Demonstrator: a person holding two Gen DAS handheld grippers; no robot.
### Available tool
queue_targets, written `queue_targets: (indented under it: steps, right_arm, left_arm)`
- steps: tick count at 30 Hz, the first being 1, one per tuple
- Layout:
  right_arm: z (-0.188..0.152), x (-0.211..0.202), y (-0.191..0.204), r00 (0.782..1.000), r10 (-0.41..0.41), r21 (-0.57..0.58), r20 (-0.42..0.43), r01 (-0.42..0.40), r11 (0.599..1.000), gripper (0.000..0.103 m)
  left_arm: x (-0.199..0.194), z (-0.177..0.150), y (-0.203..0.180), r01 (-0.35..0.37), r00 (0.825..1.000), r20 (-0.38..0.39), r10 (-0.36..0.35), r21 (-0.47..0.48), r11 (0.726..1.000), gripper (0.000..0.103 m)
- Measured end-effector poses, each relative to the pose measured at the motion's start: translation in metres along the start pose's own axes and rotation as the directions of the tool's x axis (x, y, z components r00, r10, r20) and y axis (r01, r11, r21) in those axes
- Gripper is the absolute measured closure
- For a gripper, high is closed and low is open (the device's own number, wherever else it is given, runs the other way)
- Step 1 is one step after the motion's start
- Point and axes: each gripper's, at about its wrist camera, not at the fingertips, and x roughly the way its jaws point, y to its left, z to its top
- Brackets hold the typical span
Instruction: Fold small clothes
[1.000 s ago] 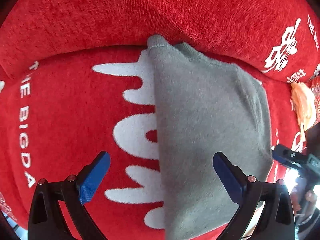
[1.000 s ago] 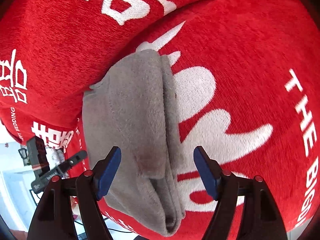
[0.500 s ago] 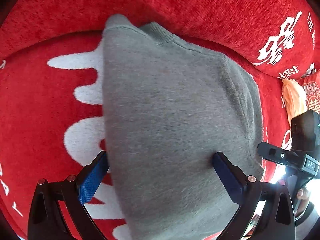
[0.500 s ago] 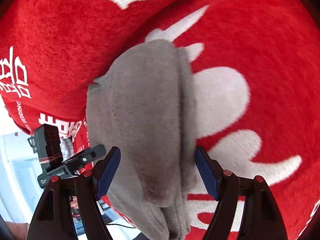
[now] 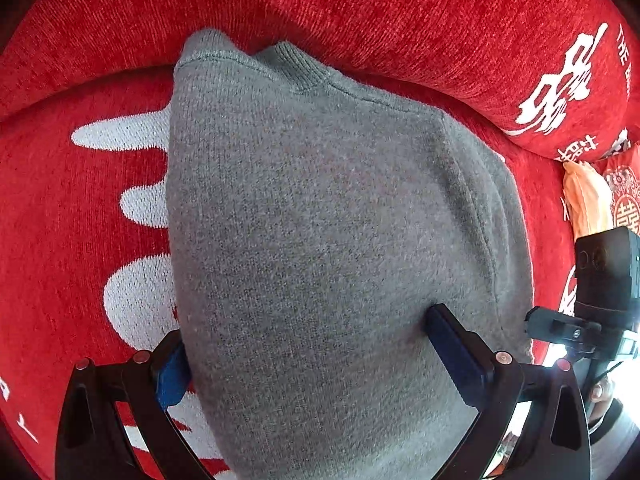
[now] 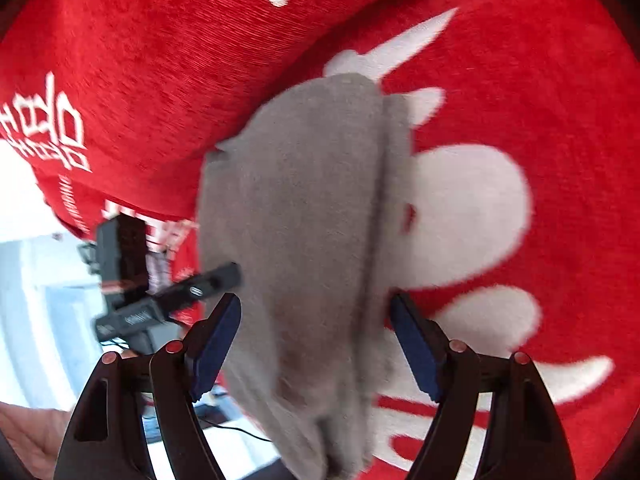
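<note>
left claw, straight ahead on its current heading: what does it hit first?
The gray sweater. It already fills the gap between the open fingers of the left claw, so contact looks close to immediate, though depth is hard to judge. Beyond it lies the red sofa backrest.

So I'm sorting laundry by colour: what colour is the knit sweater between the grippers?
Plain heather grey sweater, no print; clearest in the left wrist view.

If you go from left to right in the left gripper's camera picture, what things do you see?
White pattern on the red cover → grey sweater → orange cloth → right gripper, at the right edge.
</note>
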Motion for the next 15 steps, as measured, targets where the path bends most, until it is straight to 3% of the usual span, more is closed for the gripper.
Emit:
queue_targets:
  steps: [4, 5, 6, 7, 8, 9, 11, 15]
  right_arm:
    - [0.005, 0.018, 0.010, 1.000, -0.015, 0.004, 0.006, 0.015, 1.000, 0.022]
    - [0.004, 0.018, 0.010, 1.000, -0.022, 0.022, 0.014, 0.022, 1.000, 0.028]
    - [0.004, 0.019, 0.010, 0.999, -0.039, 0.035, 0.020, 0.038, 0.999, 0.052]
    - [0.002, 0.018, 0.008, 0.998, -0.055, 0.049, 0.019, 0.054, 0.997, 0.064]
    - [-0.001, 0.016, 0.006, 0.999, -0.027, 0.068, 0.027, 0.025, 0.997, 0.067]
    - [-0.004, 0.013, 0.006, 0.999, 0.013, 0.083, 0.037, -0.016, 0.996, 0.070]
    - [-0.008, 0.010, 0.013, 0.997, 0.057, 0.097, 0.046, -0.062, 0.993, 0.070]
    - [-0.016, 0.009, 0.046, 0.993, 0.106, 0.070, 0.056, -0.110, 0.991, 0.070]
  left_arm:
    - [-0.003, -0.001, -0.002, -0.004, 1.000, 0.012, 0.005, -0.010, 1.000, 0.005]
    - [-0.005, -0.002, -0.004, -0.002, 1.000, 0.026, 0.002, -0.007, 1.000, 0.012]
    - [-0.010, -0.004, -0.003, -0.001, 0.999, 0.038, 0.001, -0.002, 1.000, 0.022]
    - [-0.013, -0.006, -0.004, 0.001, 0.999, 0.051, -0.001, 0.005, 1.000, 0.027]
    - [-0.018, -0.008, -0.005, 0.010, 0.998, 0.067, -0.012, 0.017, 1.000, 0.037]
    - [-0.021, -0.010, -0.005, 0.017, 0.997, 0.074, -0.018, 0.021, 1.000, 0.046]
    - [-0.031, -0.012, 0.000, 0.055, 0.995, 0.086, -0.056, 0.014, 0.998, 0.054]
    - [-0.048, -0.016, 0.008, 0.116, 0.990, 0.085, -0.115, -0.005, 0.993, 0.056]
